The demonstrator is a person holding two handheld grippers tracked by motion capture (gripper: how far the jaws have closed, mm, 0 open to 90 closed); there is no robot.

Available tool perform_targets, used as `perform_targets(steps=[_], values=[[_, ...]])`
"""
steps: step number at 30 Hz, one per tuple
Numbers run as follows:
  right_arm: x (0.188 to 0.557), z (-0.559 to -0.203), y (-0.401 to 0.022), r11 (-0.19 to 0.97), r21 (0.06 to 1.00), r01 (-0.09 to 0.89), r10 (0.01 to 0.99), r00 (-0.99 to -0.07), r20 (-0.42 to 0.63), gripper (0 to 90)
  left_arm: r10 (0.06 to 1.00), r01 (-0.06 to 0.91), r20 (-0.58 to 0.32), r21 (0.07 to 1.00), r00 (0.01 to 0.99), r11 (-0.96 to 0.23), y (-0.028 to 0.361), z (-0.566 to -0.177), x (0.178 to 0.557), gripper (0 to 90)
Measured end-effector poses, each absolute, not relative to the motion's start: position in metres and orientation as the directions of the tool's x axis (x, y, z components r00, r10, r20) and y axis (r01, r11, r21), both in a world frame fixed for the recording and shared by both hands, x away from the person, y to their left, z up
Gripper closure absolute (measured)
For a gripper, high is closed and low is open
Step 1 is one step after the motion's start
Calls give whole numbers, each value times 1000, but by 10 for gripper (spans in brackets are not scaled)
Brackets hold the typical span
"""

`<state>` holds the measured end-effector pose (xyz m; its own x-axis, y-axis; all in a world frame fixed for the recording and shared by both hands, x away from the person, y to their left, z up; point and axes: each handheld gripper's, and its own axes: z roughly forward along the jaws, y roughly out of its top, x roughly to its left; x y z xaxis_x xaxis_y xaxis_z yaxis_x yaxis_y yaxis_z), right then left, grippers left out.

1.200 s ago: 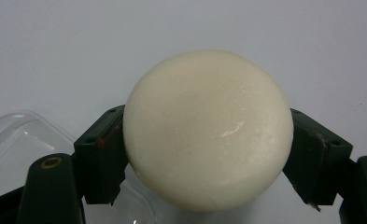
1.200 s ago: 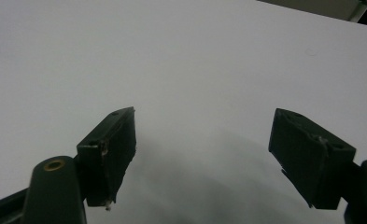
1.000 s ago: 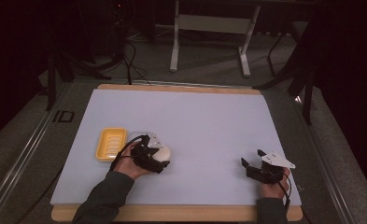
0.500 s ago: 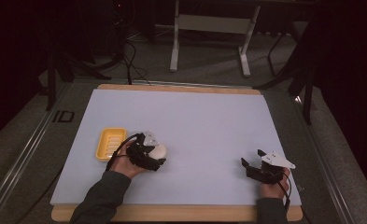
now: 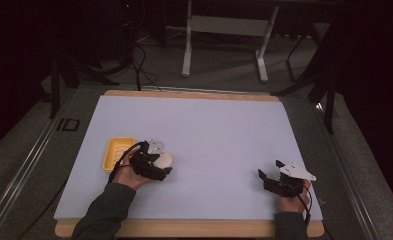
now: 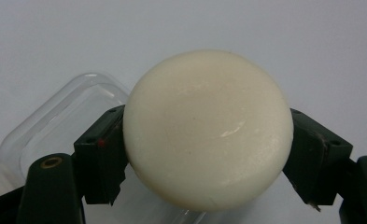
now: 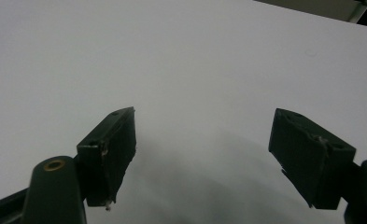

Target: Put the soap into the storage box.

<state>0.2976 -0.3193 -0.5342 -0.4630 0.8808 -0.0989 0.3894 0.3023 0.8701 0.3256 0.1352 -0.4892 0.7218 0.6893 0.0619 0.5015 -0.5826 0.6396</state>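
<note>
- Nothing had moved much: left gripper stayed clamped on the white soap, lower left, beside the yellow tray.
- Right gripper sat apart, lower right, near the mat's edge.

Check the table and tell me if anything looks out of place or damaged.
Nothing stands out. The left gripper is closed on a smooth, intact round white soap bar, beside a clear lid and yellow soap dish. The right gripper is open over the bare white mat.
</note>
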Motion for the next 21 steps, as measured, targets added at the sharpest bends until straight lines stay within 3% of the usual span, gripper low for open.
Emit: perform_targets(steps=[21], values=[[298,-534,-319,303,870,390,881,-463,-99,225,730,533,58,644,681,-548,155,-482,328,241]])
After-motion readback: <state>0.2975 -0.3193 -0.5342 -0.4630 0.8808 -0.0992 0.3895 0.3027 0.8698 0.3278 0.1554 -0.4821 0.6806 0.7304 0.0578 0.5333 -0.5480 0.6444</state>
